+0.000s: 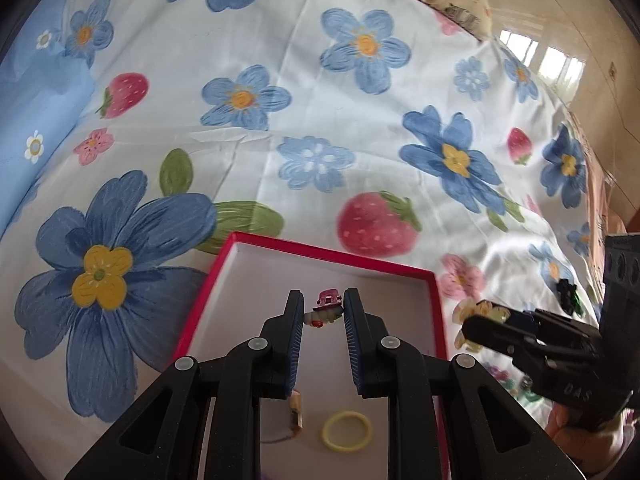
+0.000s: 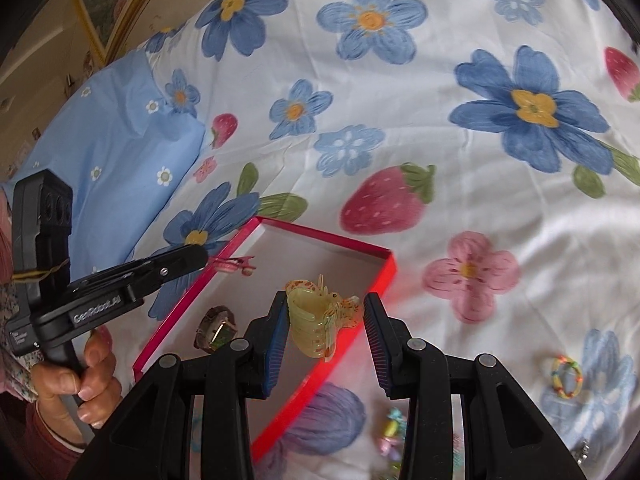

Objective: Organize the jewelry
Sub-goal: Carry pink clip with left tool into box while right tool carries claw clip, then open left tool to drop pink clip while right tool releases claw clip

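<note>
A red box (image 1: 320,254) with a white inside lies on the flowered bedsheet. My left gripper (image 1: 324,308) is shut on a small pink hair clip (image 1: 329,300) and holds it above the box floor. In the right wrist view that left gripper (image 2: 202,256) comes in from the left, the pink clip (image 2: 236,264) at its tip over the box's far-left rim (image 2: 224,252). My right gripper (image 2: 326,304) is shut on a yellow-green claw clip (image 2: 316,320) over the box's right side. In the left wrist view the right gripper (image 1: 476,320) and claw clip (image 1: 478,311) sit just right of the box.
A yellow hair ring (image 1: 347,431) and a brown faceted piece (image 2: 214,328) lie in the box. A multicoloured ring (image 2: 566,376) and pastel trinkets (image 2: 390,432) lie on the sheet (image 1: 360,140) to the right. A blue pillow (image 2: 120,140) is at far left. A hand (image 2: 80,384) grips the left handle.
</note>
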Tool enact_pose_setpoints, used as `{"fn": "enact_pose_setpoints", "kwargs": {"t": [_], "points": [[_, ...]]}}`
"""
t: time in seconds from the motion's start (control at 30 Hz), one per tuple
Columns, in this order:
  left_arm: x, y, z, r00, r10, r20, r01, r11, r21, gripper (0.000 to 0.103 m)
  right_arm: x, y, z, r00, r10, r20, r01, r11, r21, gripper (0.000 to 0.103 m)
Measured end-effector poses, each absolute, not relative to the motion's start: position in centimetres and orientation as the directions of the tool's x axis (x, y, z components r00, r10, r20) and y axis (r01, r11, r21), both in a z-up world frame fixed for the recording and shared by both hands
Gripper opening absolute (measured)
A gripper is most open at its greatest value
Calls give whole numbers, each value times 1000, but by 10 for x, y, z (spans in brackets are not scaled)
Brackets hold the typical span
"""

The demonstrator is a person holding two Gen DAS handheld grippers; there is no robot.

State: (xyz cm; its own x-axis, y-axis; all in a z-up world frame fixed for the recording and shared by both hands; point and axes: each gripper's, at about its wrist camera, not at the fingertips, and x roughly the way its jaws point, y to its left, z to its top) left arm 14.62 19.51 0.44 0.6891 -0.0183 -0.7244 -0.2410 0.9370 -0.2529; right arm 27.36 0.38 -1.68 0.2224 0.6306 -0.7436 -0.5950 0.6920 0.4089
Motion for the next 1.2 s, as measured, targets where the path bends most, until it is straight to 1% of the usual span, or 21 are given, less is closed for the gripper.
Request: {"fn": "enact_pose_setpoints", "kwargs": {"t": [0.3, 0.47, 0.7, 0.87, 1.2], "points": [[181, 216, -26, 664, 14, -748, -300, 921, -249, 19, 279, 52, -51, 161, 589, -792, -633, 677, 375, 38], [188, 215, -42, 639, 9, -769, -295, 926, -234, 19, 282, 64, -64, 151, 551, -821, -649, 681, 338, 38], [197, 212, -58, 567, 0, -824, -276, 942, -190, 19, 280, 72, -66, 132, 520, -844, -691, 658, 298, 38], [201, 214, -65, 548, -18, -836, -275, 940, -200, 19, 279, 78, -68, 125, 499, -858, -711, 648, 273, 38], [211, 209, -76, 493, -24, -870, -269, 946, -179, 20, 279, 84, -71, 113, 476, -872, -729, 636, 252, 39]]}}
